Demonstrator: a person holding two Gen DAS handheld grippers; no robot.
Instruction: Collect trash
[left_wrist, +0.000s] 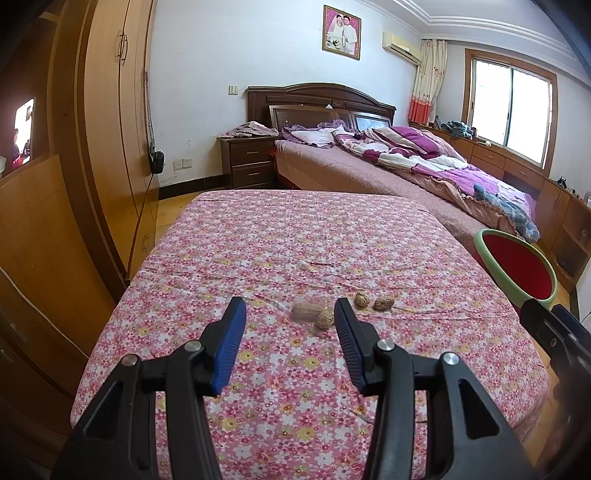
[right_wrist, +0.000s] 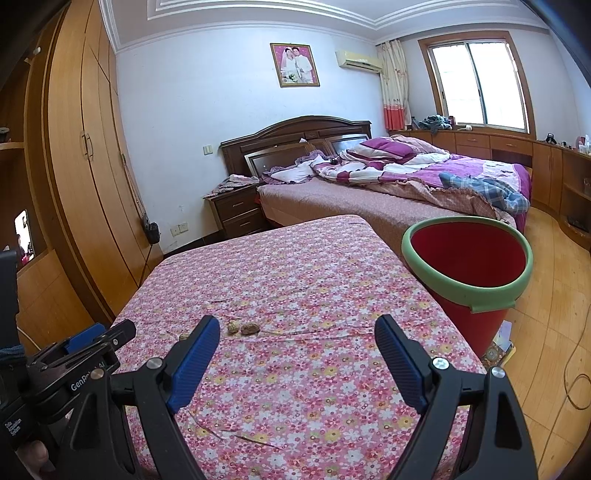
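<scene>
Nut shells lie on the pink floral cloth of the table. In the left wrist view a peanut shell and a walnut shell lie just ahead of my open, empty left gripper, with two more walnut shells further right. In the right wrist view two shells lie ahead-left of my open, empty right gripper. A red bin with a green rim stands right of the table; it also shows in the left wrist view.
A bed with purple quilts stands behind the table, a dark nightstand beside it. Wooden wardrobes line the left wall. Low cabinets run under the window. A cable lies on the wooden floor at right.
</scene>
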